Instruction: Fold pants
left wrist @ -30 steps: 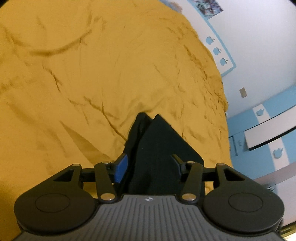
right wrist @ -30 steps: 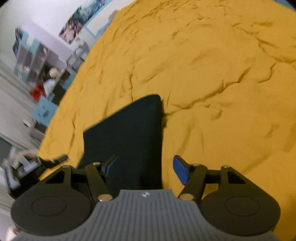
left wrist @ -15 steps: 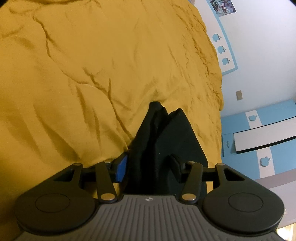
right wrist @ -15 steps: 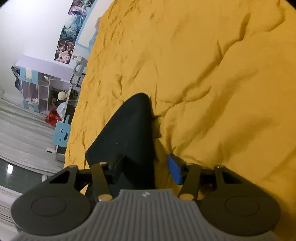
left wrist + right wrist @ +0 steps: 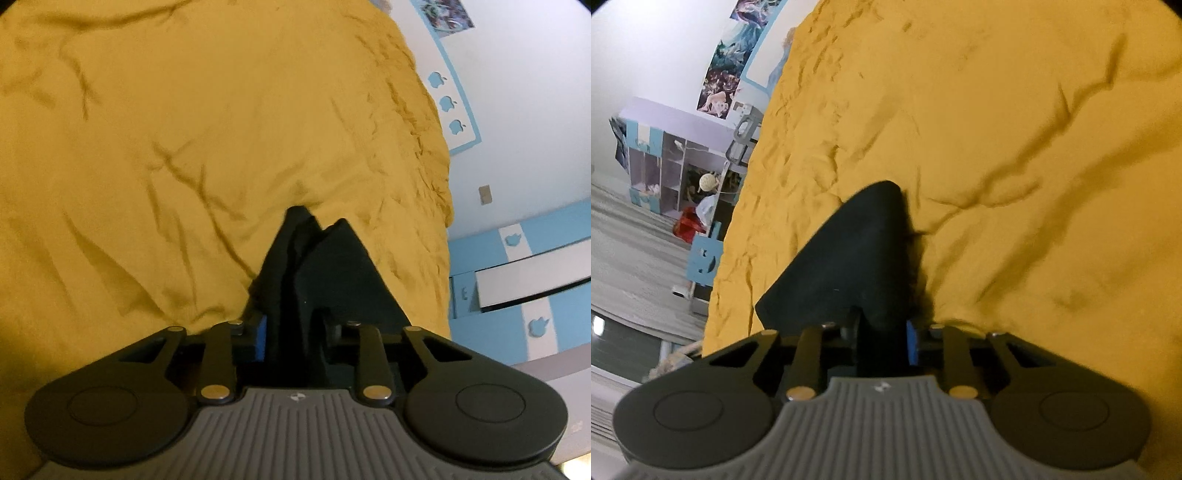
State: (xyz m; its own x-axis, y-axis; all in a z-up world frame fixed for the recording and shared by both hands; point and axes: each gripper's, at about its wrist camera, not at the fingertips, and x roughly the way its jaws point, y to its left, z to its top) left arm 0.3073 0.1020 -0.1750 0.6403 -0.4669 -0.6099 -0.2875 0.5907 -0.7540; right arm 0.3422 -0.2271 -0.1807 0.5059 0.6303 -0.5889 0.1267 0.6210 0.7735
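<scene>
A: Obs. 1, grip state?
B: Left gripper point(image 5: 293, 332) is clamped on the black pants point(image 5: 325, 273); the fabric runs between its fingers and rises to two peaks ahead. Right gripper point(image 5: 881, 339) likewise pinches the pants point(image 5: 849, 266), a single dark flap pointing far.

A: Location of the garment?
B: Held at both grippers, draped just over the yellow bedspread point(image 5: 184, 147); whether it touches the spread, cannot tell.

A: Edges, free room?
B: Left view: bed edge runs along the right; wide wrinkled spread lies open to the left and far. Right view: bed edge on the left, with floor and a shelf unit point(image 5: 672, 166) beyond; open spread to the right.

A: Counts?
B: Two grippers, one garment, one bedspread, three apple decals point(image 5: 447, 103) on the wall.
</scene>
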